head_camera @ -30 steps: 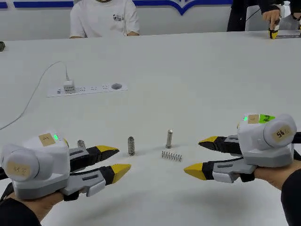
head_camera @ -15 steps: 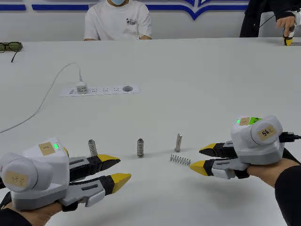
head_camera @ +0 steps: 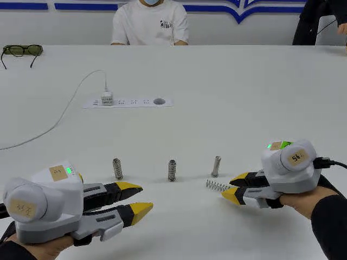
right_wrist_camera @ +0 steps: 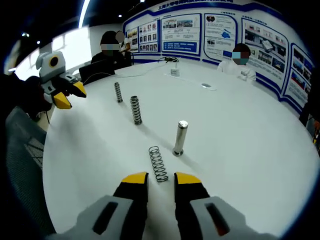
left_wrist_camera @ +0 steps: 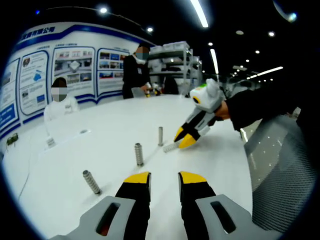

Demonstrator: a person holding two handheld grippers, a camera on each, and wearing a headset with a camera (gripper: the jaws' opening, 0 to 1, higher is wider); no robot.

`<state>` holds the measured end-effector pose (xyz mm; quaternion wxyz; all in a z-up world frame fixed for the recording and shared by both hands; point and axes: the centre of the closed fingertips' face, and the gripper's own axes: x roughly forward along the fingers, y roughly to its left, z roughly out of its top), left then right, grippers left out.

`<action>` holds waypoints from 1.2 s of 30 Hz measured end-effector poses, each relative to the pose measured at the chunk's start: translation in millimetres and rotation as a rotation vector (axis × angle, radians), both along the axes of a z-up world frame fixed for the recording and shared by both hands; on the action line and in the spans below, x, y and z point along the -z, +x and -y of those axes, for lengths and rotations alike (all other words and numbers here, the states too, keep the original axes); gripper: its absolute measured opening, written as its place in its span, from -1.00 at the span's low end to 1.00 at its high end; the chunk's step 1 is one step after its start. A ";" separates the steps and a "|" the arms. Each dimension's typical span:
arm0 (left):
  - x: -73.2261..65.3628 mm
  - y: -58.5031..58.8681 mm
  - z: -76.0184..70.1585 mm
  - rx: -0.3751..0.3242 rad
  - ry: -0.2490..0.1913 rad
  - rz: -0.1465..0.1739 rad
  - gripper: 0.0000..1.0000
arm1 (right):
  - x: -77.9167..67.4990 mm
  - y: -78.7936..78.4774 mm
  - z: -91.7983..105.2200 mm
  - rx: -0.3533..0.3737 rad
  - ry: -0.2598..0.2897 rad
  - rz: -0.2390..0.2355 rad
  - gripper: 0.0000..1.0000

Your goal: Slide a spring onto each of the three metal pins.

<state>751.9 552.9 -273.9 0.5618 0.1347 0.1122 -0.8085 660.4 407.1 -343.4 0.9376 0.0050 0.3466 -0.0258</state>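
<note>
The person holds the left gripper (head_camera: pixel 138 197) low on their left side. The left hand (head_camera: pixel 47 250) cups its grey body from beneath, and its yellow-tipped jaws point to the right with a clear gap between them. The right hand (head_camera: pixel 301 200) holds the right gripper (head_camera: pixel 234 186) on the other side, and a dark sleeve (head_camera: pixel 332 227) runs back from the wrist. Its jaws point left and tilt slightly downward, parted by a narrower gap. The two grippers face each other, tips well apart.
</note>
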 end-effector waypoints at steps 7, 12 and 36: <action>-1.1 -1.8 0.4 0.002 0.000 -0.002 -0.58 | 2.5 2.6 -1.0 -0.011 -0.005 -0.004 -0.67; -1.3 -5.0 1.9 0.012 0.001 0.000 -0.61 | 4.7 3.4 -3.4 -0.025 -0.014 -0.009 -0.72; -0.7 -37.9 31.0 0.185 0.016 0.043 -0.64 | -25.7 -9.4 -26.5 -0.078 0.021 0.020 -0.77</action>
